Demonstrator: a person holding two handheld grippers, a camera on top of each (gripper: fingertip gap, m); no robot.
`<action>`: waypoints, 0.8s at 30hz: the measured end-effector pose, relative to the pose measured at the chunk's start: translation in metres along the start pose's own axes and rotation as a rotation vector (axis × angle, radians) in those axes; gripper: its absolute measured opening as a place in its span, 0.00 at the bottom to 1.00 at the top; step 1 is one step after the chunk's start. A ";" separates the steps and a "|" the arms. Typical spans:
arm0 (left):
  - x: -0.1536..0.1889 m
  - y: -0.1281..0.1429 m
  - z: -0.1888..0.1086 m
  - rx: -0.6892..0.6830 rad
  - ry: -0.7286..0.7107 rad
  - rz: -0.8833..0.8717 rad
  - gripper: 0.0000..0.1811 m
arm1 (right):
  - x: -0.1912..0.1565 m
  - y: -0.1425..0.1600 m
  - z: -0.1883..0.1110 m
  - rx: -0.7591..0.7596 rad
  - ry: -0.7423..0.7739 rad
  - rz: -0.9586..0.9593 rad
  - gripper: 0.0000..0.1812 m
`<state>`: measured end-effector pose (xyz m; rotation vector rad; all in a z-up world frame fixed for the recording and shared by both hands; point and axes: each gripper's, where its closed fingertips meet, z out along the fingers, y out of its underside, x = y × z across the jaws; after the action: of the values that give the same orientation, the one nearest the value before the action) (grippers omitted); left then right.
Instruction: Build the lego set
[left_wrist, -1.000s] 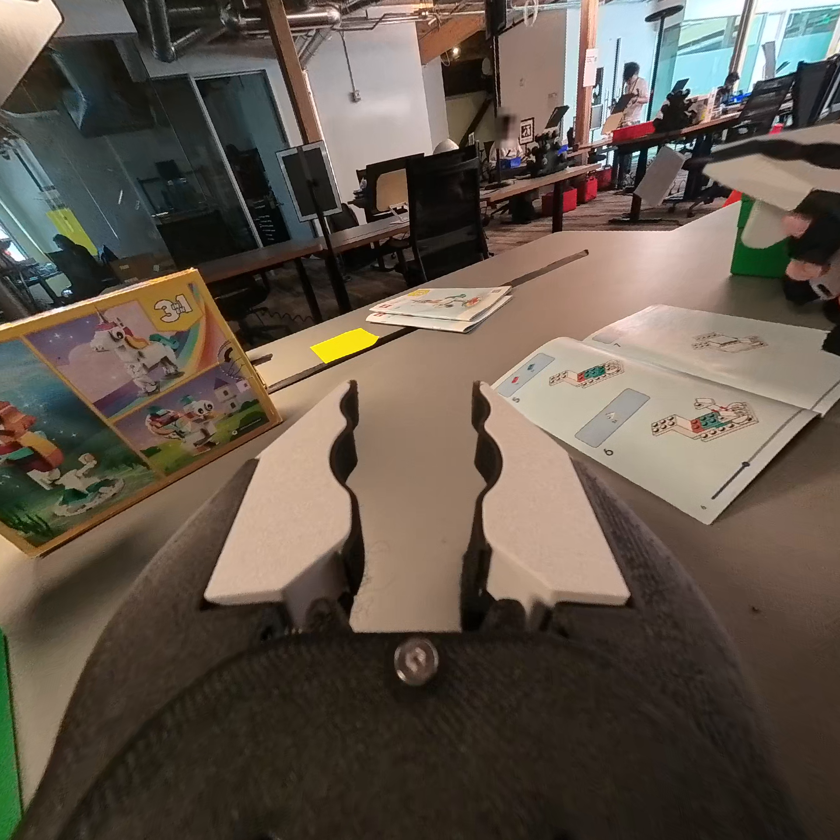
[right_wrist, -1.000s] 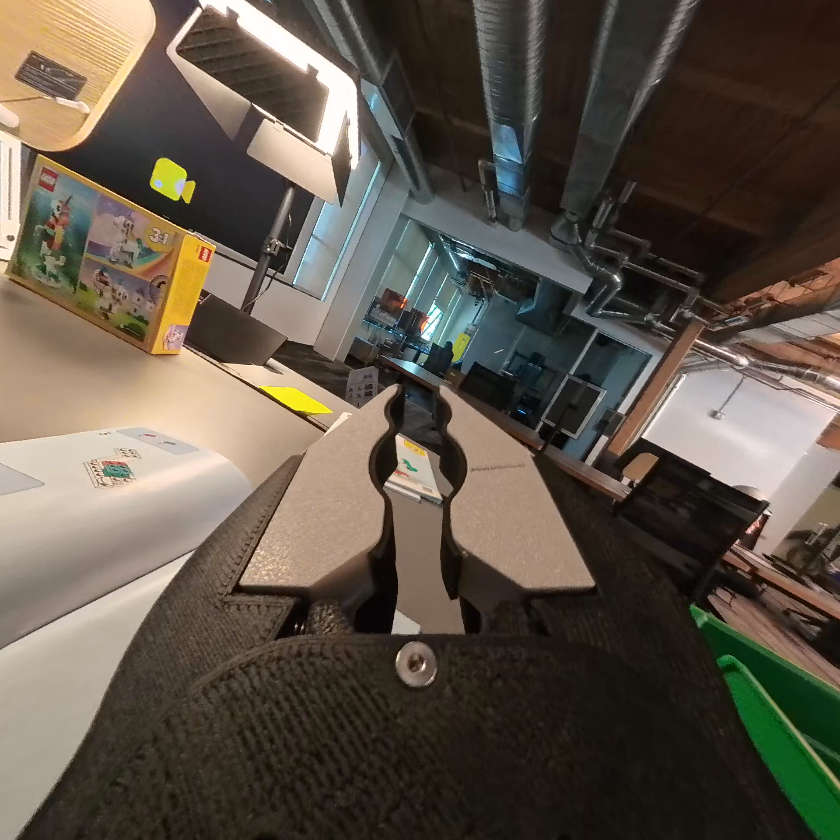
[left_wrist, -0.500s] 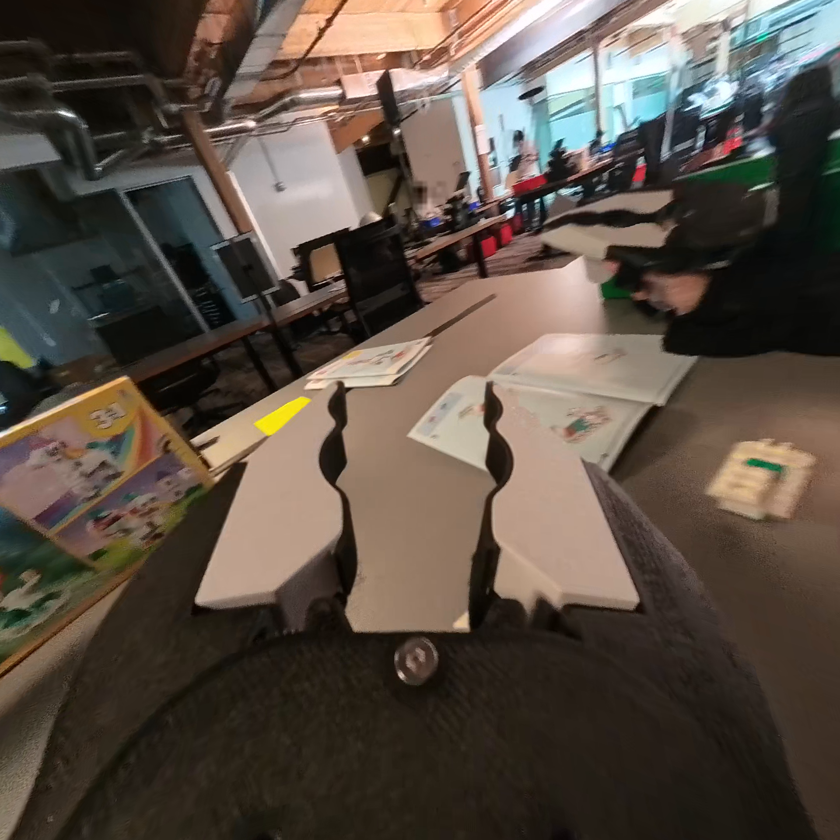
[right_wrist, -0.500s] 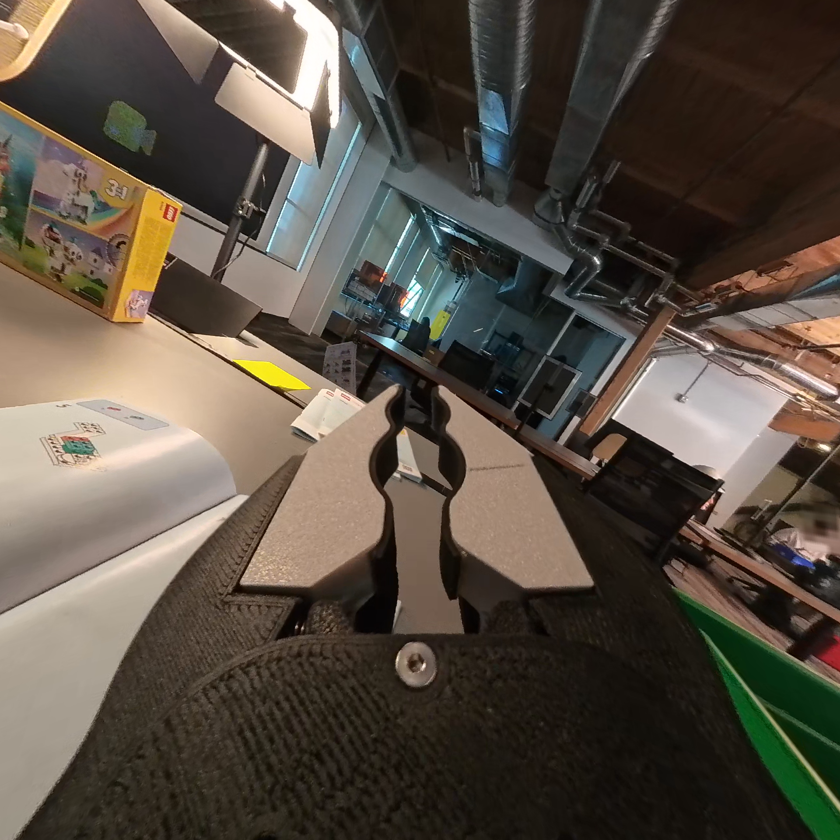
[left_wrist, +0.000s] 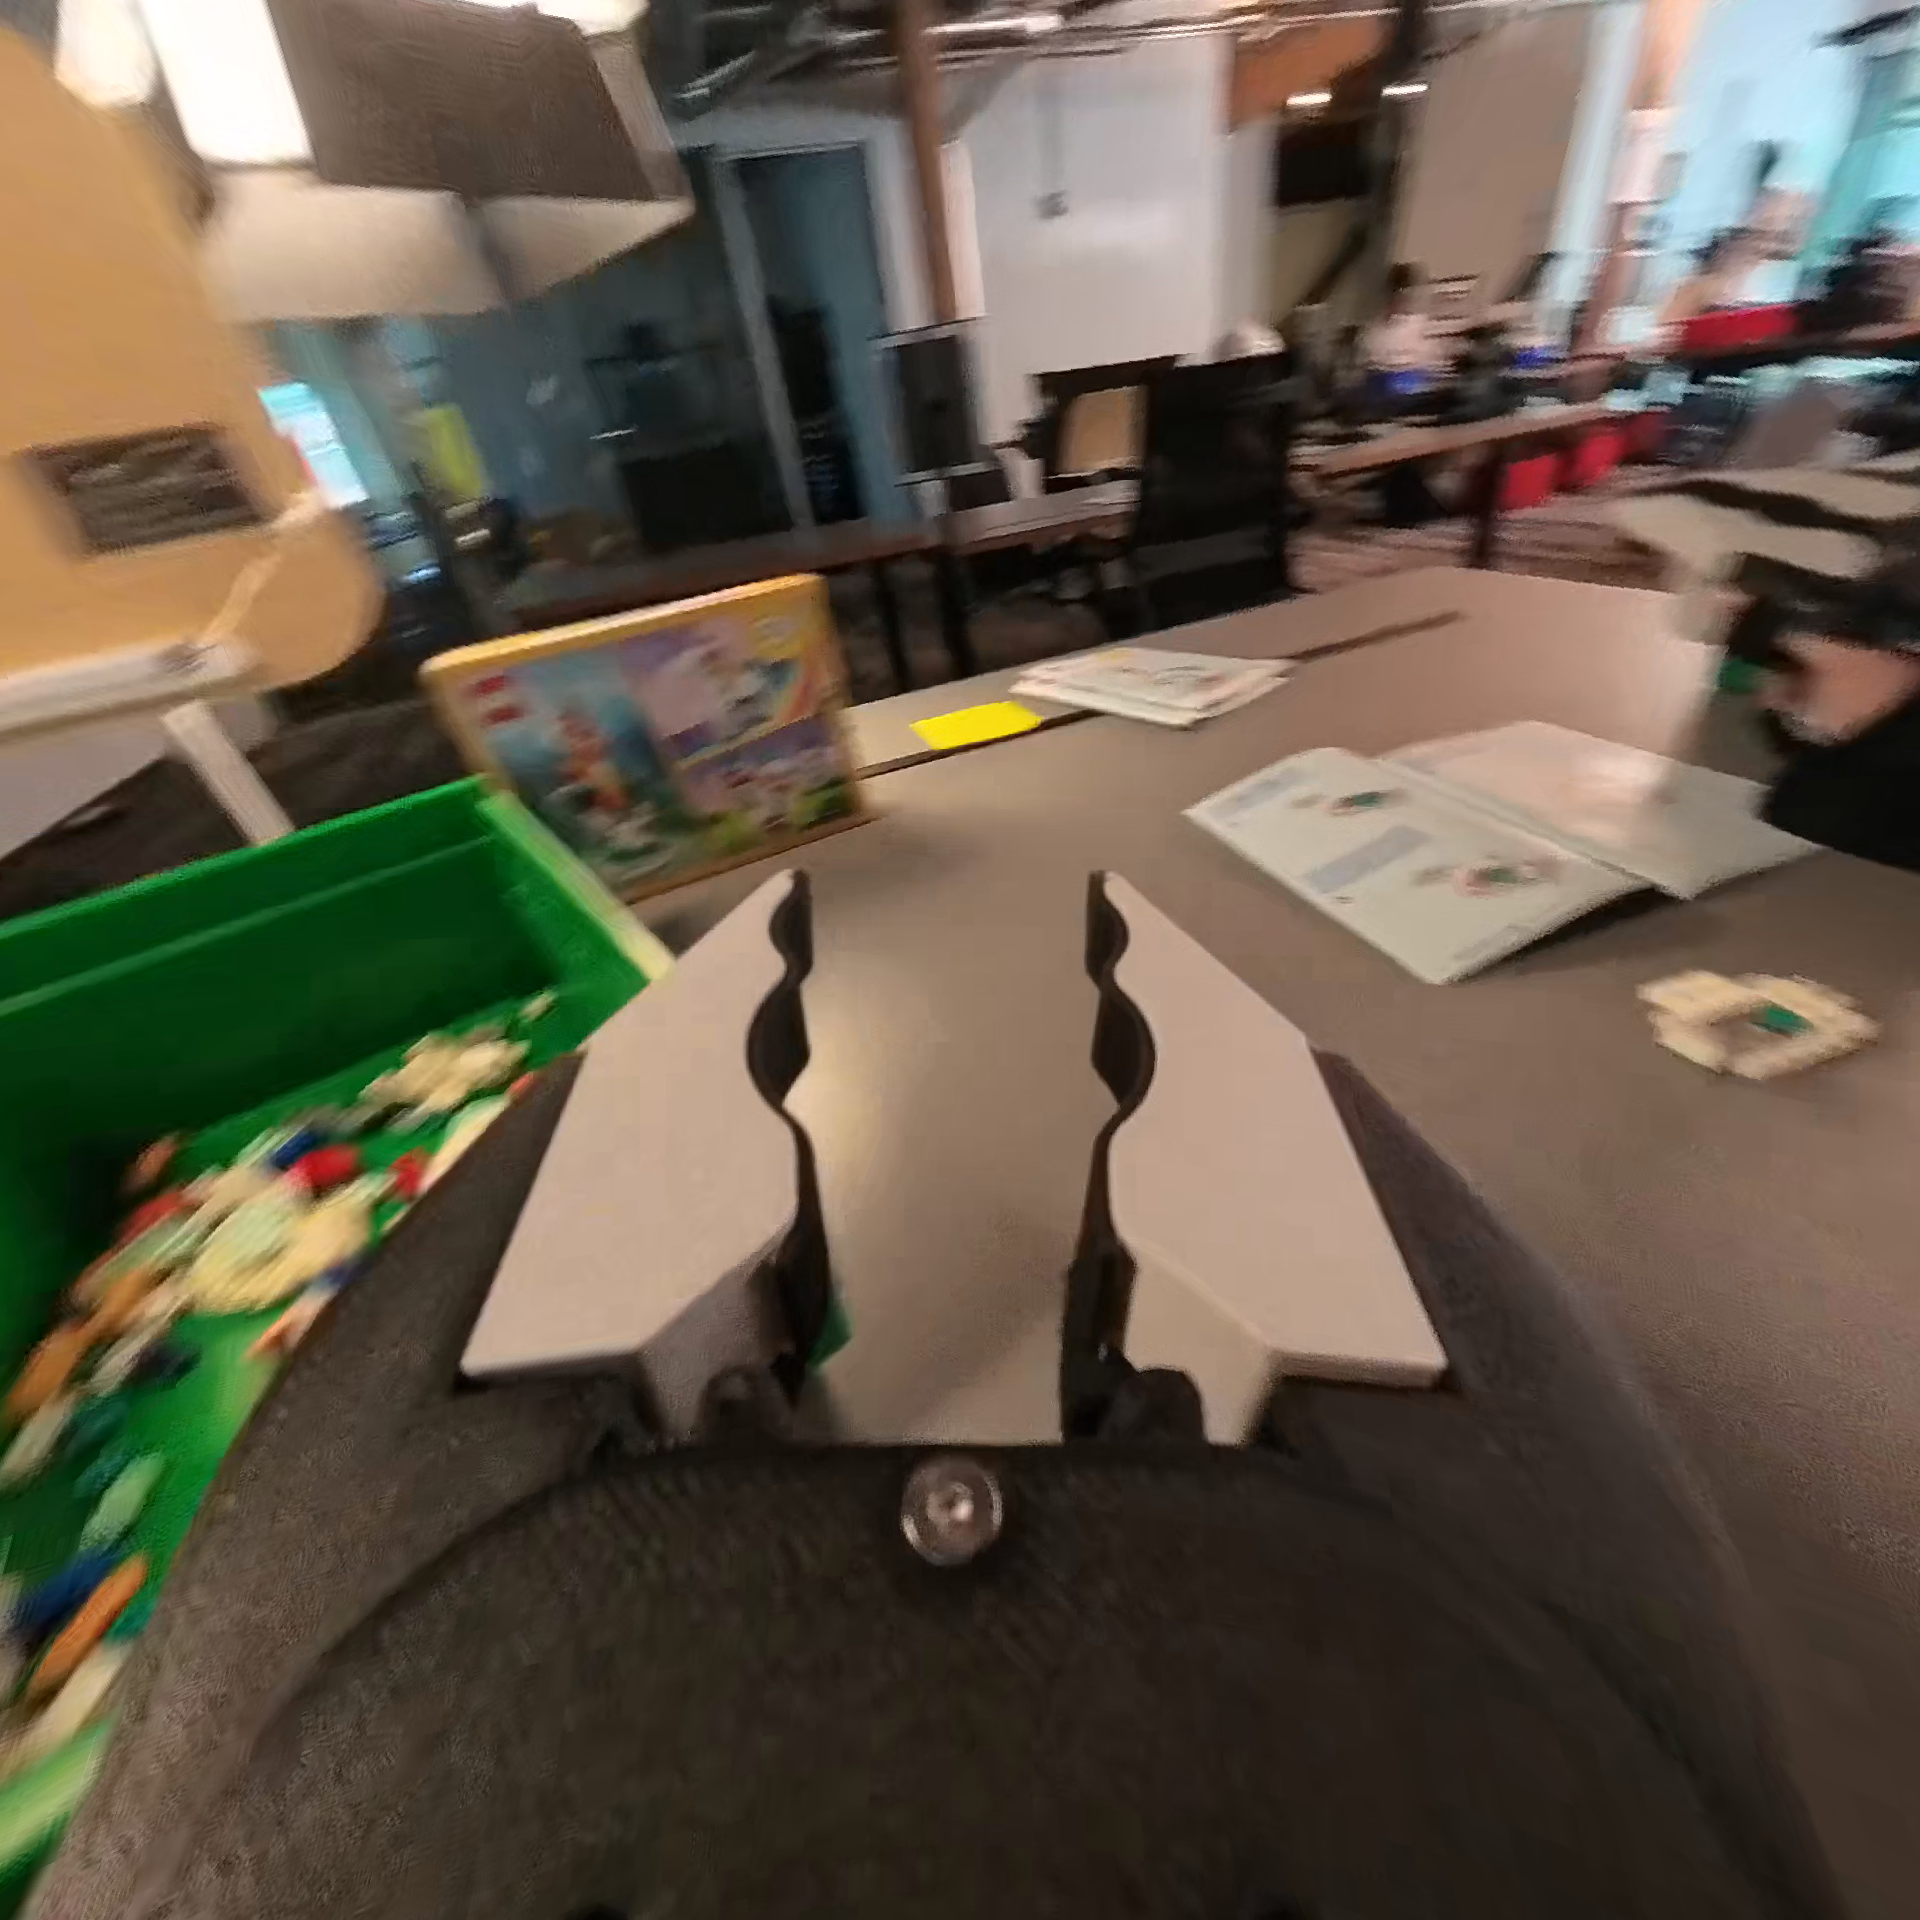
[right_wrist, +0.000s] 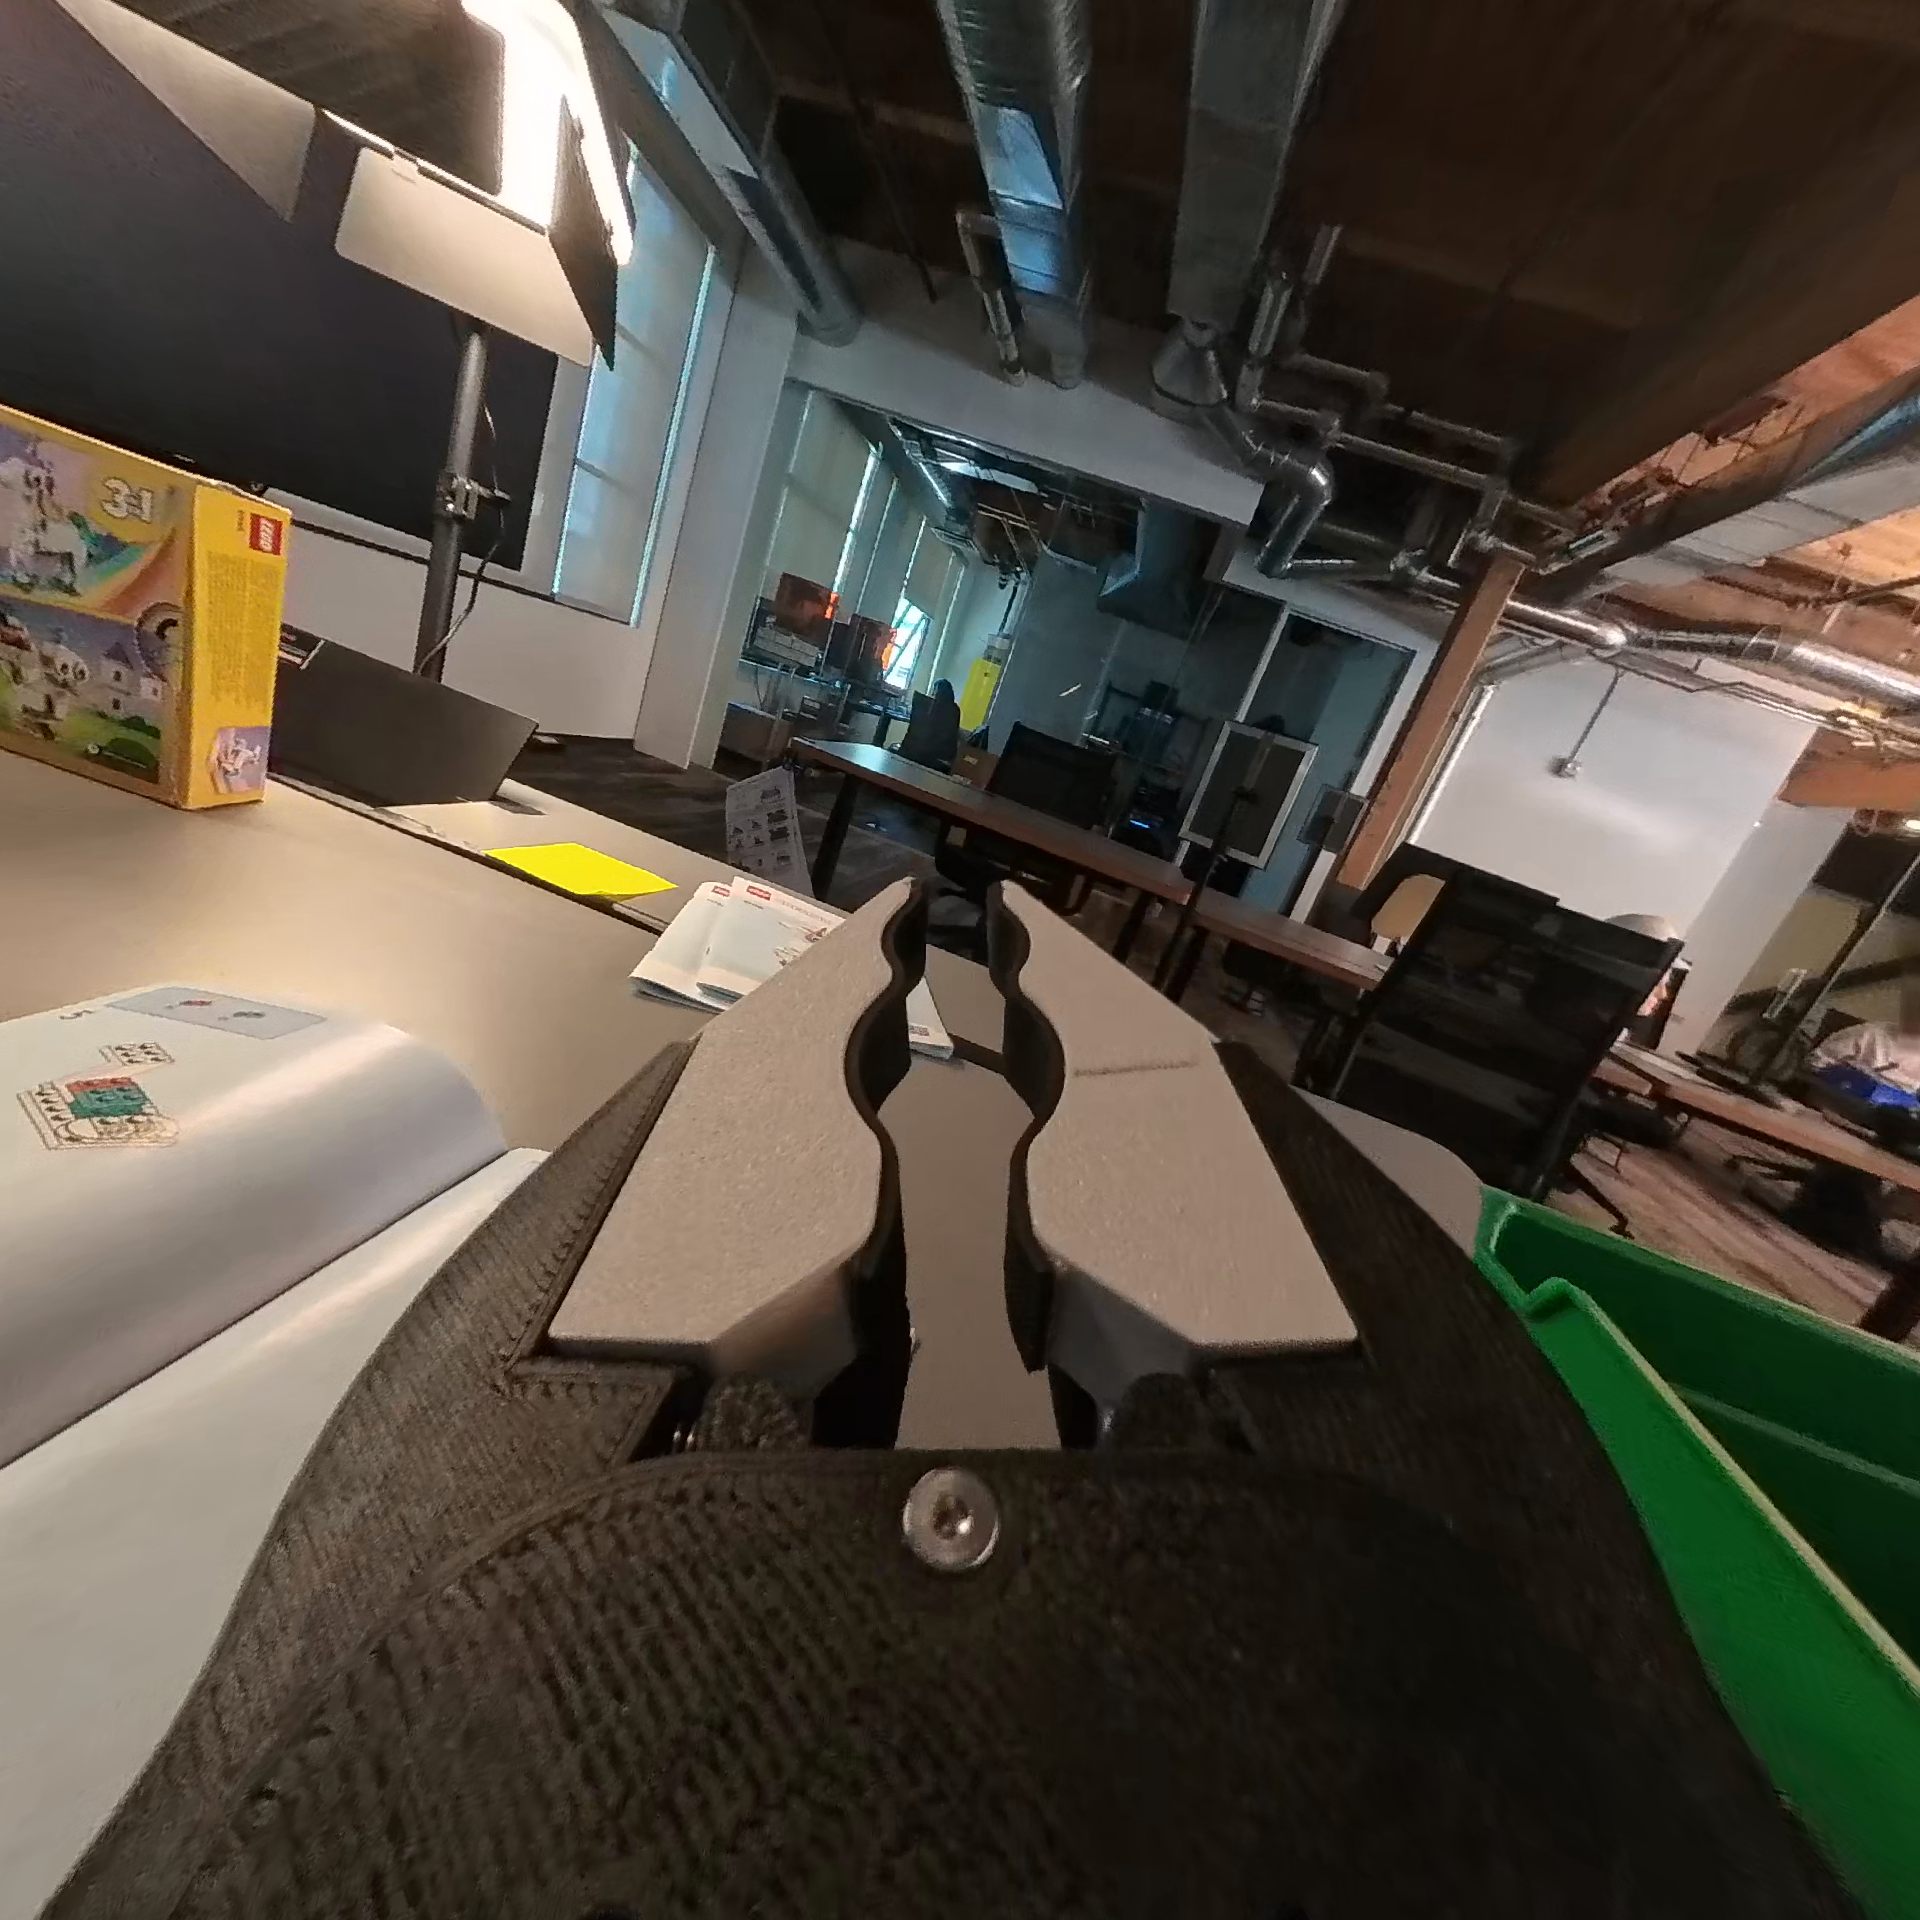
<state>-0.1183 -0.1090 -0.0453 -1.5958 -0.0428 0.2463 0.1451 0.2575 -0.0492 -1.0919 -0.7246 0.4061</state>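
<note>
Swung leftward, the left hand-held gripper (left_wrist: 940, 904), jaws apart and empty, now faces the green bin (left_wrist: 312, 914) of loose bricks (left_wrist: 249, 1216); right hand-held gripper (right_wrist: 954, 914) nearly closed, empty. Brick-picking likely follows.

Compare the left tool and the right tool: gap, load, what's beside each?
The left tool stands wide open; the right tool is open too, with a much narrower gap. The left has the green bin of loose bricks on its left; the right has the open instruction booklet on its left. Both hold nothing.
</note>
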 end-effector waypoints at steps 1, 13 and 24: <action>-0.018 0.005 -0.004 -0.009 -0.089 -0.020 0.31 | 0.000 0.000 0.000 0.000 -0.001 0.002 0.05; -0.057 0.061 0.024 -0.238 -0.260 -0.056 0.11 | -0.003 0.001 0.002 0.003 -0.029 0.016 0.05; -0.044 0.059 0.018 -0.265 -0.307 0.000 0.04 | -0.008 0.001 0.004 0.005 -0.054 0.015 0.05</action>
<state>-0.1722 -0.1019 -0.0982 -1.8075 -0.3246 0.5006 0.1367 0.2552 -0.0514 -1.0855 -0.7629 0.4512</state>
